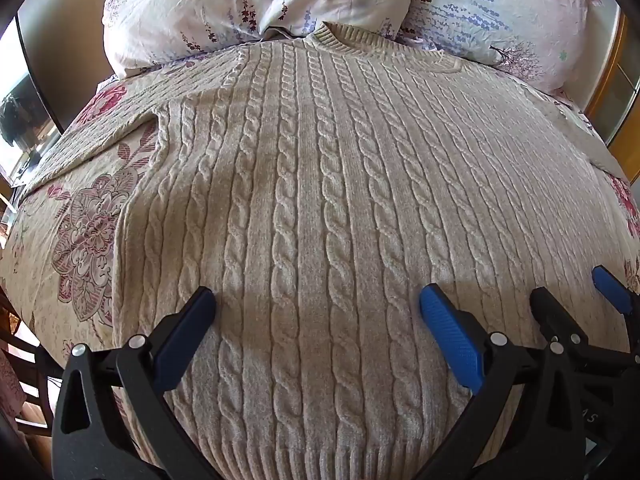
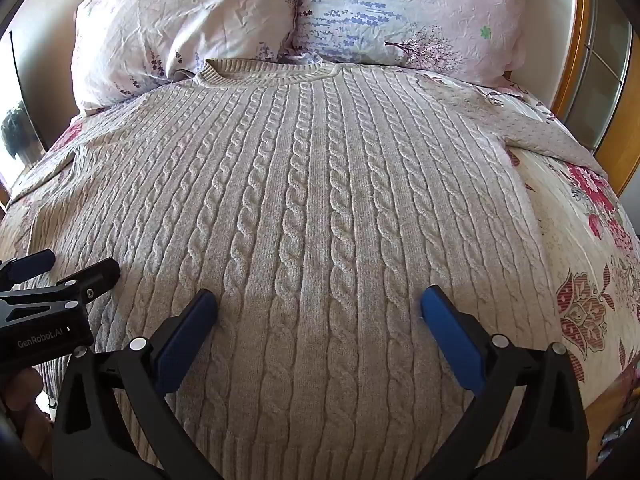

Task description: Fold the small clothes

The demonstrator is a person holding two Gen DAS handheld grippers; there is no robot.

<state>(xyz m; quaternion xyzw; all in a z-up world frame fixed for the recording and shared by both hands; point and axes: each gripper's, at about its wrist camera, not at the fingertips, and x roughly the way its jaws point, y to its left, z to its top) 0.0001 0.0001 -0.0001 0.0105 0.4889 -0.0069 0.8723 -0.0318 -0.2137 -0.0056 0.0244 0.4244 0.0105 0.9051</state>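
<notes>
Side by side, left gripper (image 1: 318,316) and right gripper (image 2: 319,312) hover wide apart, empty, over the sweater (image 2: 312,200).

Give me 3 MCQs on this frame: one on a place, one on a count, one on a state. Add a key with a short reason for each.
1. Where does the sweater's collar lie?
A. Against the pillows
B. At the near hem
C. Off the bed's side

2. How many pillows are at the head of the bed?
A. One
B. Two
C. Four

3. How do the left gripper and right gripper stand?
A. Both shut on the hem
B. One open, one shut
C. Both open, holding nothing

Key: 1 A, the collar touches the left pillow and right pillow. 2 B, two floral pillows lie side by side. 3 C, each gripper's fingers are spread wide over the knit.
</notes>
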